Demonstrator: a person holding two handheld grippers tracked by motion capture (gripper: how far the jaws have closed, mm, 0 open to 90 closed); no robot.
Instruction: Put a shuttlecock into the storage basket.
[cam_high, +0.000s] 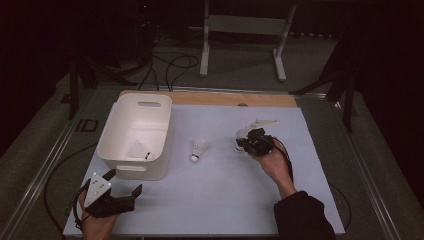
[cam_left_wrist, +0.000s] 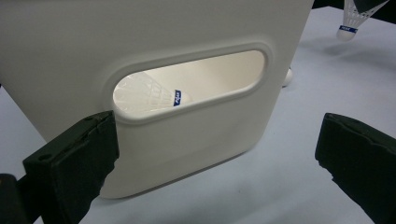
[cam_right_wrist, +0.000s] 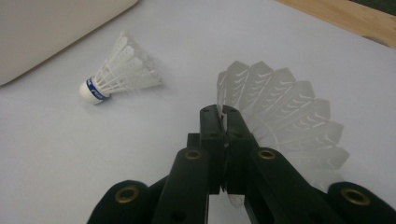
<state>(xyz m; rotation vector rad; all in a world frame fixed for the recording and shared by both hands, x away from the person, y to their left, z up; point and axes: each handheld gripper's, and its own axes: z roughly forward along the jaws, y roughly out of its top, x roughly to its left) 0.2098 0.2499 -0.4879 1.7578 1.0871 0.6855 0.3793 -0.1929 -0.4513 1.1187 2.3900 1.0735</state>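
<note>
the left tool (cam_high: 124, 196) hovers low at the near edge, jaws spread wide, facing the white plastic bin (cam_high: 116, 134). farther in, the right tool (cam_right_wrist: 223, 116) is clamped on a white feathered shuttlecock's skirt (cam_right_wrist: 289, 112) just above the pale blue surface (cam_high: 225, 200); a second shuttlecock (cam_high: 198, 149) lies between bin and tool.

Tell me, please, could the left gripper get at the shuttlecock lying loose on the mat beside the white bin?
Probably yes. The left gripper is open and holds nothing, and the loose shuttlecock lies on bare mat right of the white bin. It would need to pass the bin's near corner. The right gripper is shut on another shuttlecock, apart from it.
</note>
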